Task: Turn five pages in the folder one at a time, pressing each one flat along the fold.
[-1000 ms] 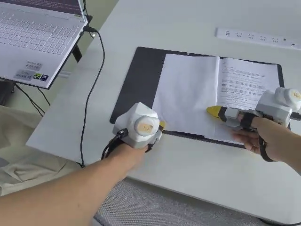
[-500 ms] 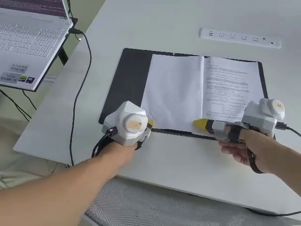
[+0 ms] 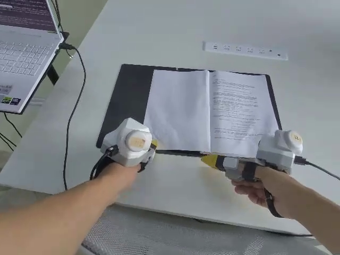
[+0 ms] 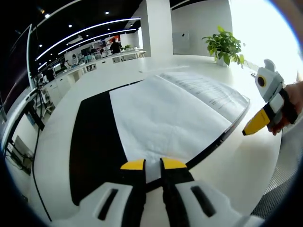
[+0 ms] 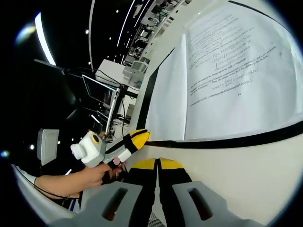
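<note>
The folder [image 3: 130, 101] lies open on the tabletop [image 3: 175, 32], pages [image 3: 180, 109] inside, spine pointing away. Left claw [image 4: 152, 164] barely parted, right claw [image 5: 157, 162] shut, both empty

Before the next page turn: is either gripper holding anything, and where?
Right gripper: nothing, shut over the table. Left gripper sits at the bottom edge of the blank page; grip cannot be told.

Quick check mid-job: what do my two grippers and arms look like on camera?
Both the left gripper and right gripper have white angular bodies, black jaws and yellow tips. A black cable trails from the right one; black straps loop at each wrist. Forearms are bare, no sleeves.
</note>
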